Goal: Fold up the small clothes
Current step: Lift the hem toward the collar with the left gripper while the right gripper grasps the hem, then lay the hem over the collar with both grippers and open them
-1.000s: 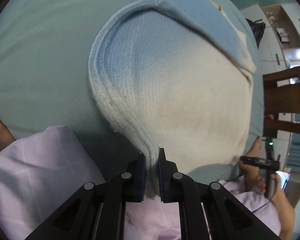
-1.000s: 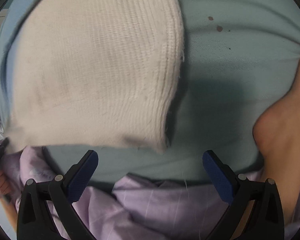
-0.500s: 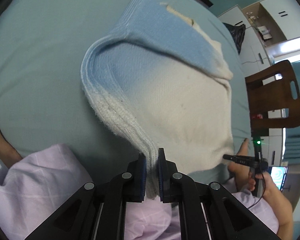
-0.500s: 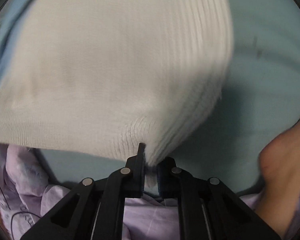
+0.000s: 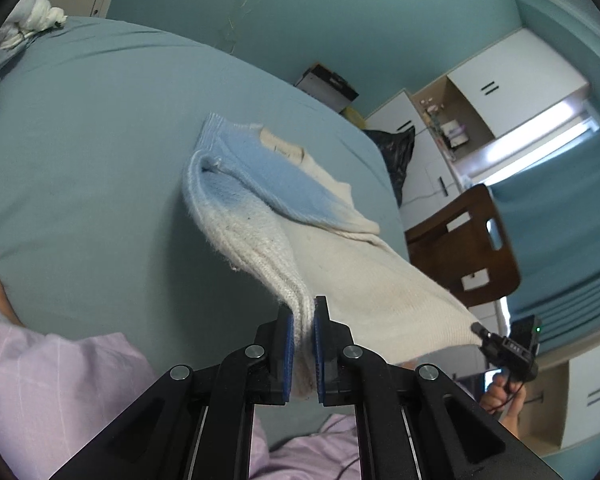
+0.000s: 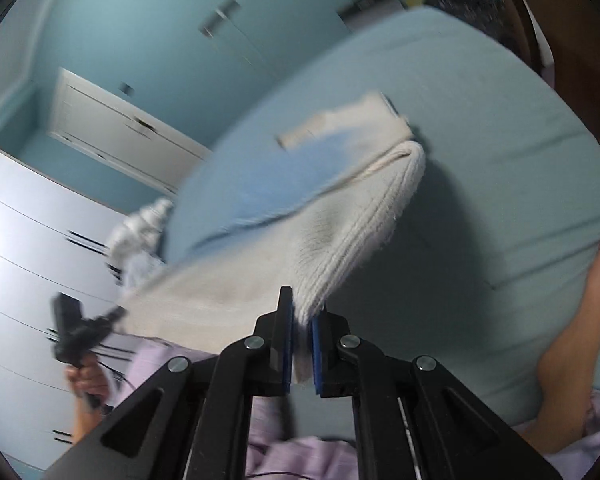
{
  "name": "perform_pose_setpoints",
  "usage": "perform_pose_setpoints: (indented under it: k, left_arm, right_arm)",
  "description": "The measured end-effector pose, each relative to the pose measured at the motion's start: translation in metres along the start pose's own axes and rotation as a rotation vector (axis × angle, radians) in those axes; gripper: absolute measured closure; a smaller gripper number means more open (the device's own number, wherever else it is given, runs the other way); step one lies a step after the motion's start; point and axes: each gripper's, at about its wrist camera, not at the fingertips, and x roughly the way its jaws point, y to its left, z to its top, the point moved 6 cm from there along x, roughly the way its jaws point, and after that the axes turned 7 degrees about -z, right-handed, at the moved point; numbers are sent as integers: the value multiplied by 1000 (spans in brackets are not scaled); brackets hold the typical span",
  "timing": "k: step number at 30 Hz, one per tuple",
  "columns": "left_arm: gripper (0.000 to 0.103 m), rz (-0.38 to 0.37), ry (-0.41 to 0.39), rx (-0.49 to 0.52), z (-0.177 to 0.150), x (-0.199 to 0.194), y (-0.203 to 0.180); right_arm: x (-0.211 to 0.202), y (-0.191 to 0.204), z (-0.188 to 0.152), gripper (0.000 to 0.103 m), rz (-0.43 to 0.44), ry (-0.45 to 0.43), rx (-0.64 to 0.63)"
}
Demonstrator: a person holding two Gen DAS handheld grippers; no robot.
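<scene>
A small knit sweater [image 5: 300, 216], cream with a light blue upper part, is held up at its near hem above a teal bed [image 5: 80, 152]. Its far end rests on the bed. My left gripper [image 5: 302, 320] is shut on the left corner of the hem. My right gripper [image 6: 302, 316] is shut on the right corner of the same sweater [image 6: 300, 216]. The hem hangs stretched between the two grippers. In the left wrist view the right gripper [image 5: 504, 350] shows at the sweater's far corner.
A wooden chair [image 5: 464, 248] stands beside the bed on the right. White clothes [image 5: 32, 20] lie at the bed's far corner. A bare foot [image 6: 580, 320] rests on the bed at right. White cupboards [image 6: 28, 248] line the wall.
The right gripper went from open to shut on the sweater's corner. Both grippers have lifted the near hem up off the bed and both views now tilt up toward the room.
</scene>
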Motion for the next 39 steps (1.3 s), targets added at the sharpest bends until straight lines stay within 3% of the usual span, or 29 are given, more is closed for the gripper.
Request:
perform_pose_setpoints:
  k: [7,10,13,15,17,19,23,27,31,34,39]
  left_arm:
    - [96,-29,-19,28,-34,-62,-20]
    - [96,-33,21,-8,-56,-70,-22]
    - [96,-59,58,-59,-79,-82,-21]
    - [96,-25,56,-74,-80,-86,-16]
    - [96,-13,45,-110,-66,-81,-5]
    - [96,4,37,-157,-37,-66,15]
    - [96,15,35,-243,19,-22,46]
    - [96,78,22,-278,91,45,69]
    - [96,191,1,-270,146,114,91]
    - [96,247,-21,-285,185,172,114]
    - [96,242,-15,-425,222,261,167]
  right_arm:
    - [-72,16,6,100,202,-177,53]
    - [-92,20,-9,100,227,-219,53]
    - [-101,22,-33,100,250,-207,90]
    - [-99,30,-49,100,259,-189,98]
    - [-91,38,-61,100,241,-151,103]
    - [-80,35,-50,100,210,-121,130]
    - [-48,14,13,100,138,-93,171]
    - [3,-2,81,100,54,-51,217]
    - [70,0,134,100,-47,-17,233]
    - [98,-15,156,100,-89,-15,227]
    - [165,-42,199,100,-164,7,254]
